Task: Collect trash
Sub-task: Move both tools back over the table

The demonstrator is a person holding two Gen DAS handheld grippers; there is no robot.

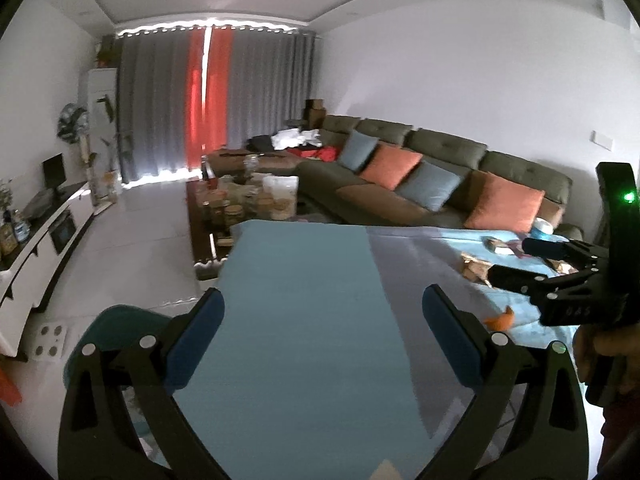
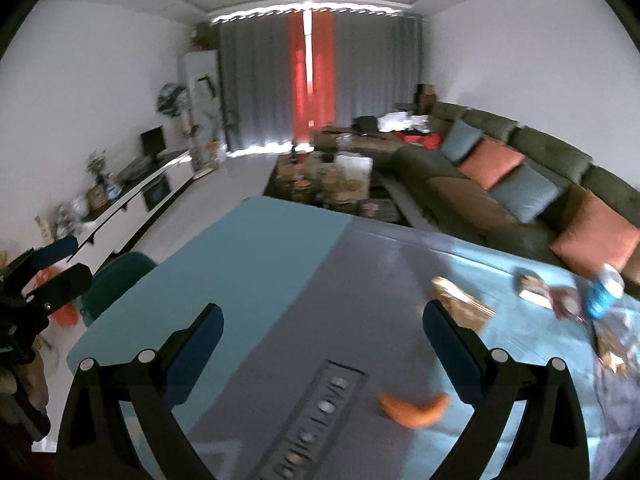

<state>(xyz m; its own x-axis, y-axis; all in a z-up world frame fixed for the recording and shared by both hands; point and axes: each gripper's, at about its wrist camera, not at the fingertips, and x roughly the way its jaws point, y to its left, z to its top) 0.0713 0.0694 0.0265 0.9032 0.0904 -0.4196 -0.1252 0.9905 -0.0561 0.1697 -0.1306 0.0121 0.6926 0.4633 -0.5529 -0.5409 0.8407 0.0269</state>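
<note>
1. The left gripper (image 1: 322, 336) hangs over the bare blue left part of the table (image 2: 248, 264), its tongs spread wide and holding nothing. No trash lies under it.
2. Right of that, the right gripper (image 2: 322, 352) is also wide apart and empty, poised above the grey middle strip of the table. In the left wrist view it shows from the side, at the table's right end.
3. The orange peel (image 2: 416, 410) lies on the table just inside the right finger of this gripper — the nearest piece, though blurred.
4. Further right on the table sit a brown wrapper (image 2: 460, 300), more small packets (image 2: 532, 286) and a blue bottle (image 2: 604, 292), bunched near the far right edge, next to the sofa.
5. Judged from this, collecting has barely begun; the step in hand is the approach to a first piece. The next move calls for lowering the right gripper, centring the peel between the tongs and closing — it is low and curved, so the tips need to reach the tabletop.
</note>
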